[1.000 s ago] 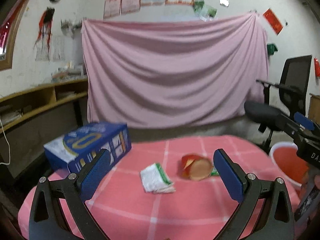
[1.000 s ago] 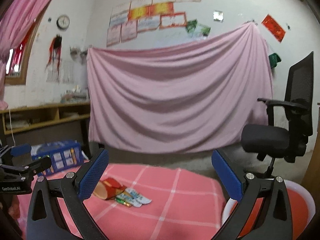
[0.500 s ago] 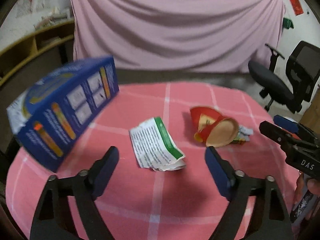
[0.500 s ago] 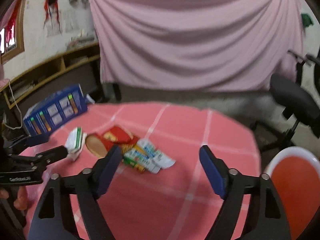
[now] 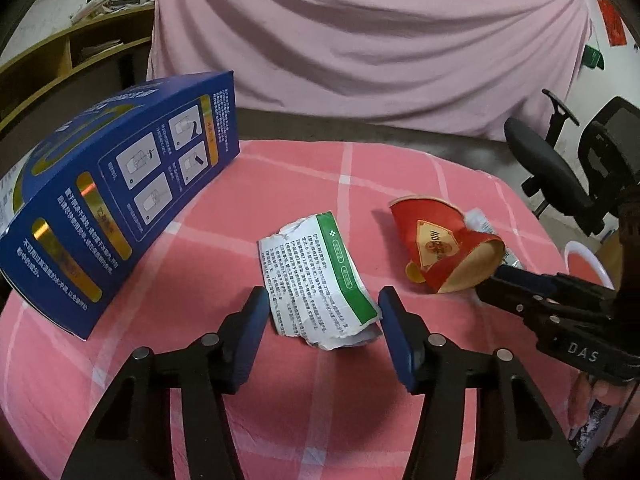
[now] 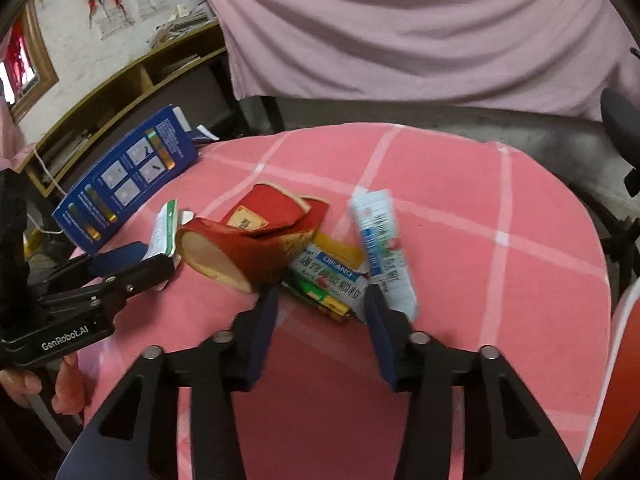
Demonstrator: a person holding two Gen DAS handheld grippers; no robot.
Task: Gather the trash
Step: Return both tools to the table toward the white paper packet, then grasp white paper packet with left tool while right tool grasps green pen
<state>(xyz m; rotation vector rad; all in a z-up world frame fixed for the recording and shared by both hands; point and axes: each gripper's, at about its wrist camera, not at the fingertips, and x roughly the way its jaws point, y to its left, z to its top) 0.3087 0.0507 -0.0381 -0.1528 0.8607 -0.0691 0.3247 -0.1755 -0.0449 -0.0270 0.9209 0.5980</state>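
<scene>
Left gripper (image 5: 322,314) is about half open and closing around the near end of a torn white-and-green paper packet (image 5: 316,280), pads either side and not squeezing it yet. Right gripper (image 6: 320,300) is narrower and closing too, with the flat green-and-blue wrappers (image 6: 332,280) sitting between its tips, right next to a crushed red paper cup (image 6: 256,240) and a light blue tube (image 6: 382,252), nothing actually gripped. It's all lying on a round table with a pink checked cloth (image 6: 480,220), a blue box (image 5: 108,192) on the left edge, a pink sheet (image 5: 360,40) hung behind, an office chair (image 5: 568,168) and a red bucket (image 6: 624,380) off to the right.
</scene>
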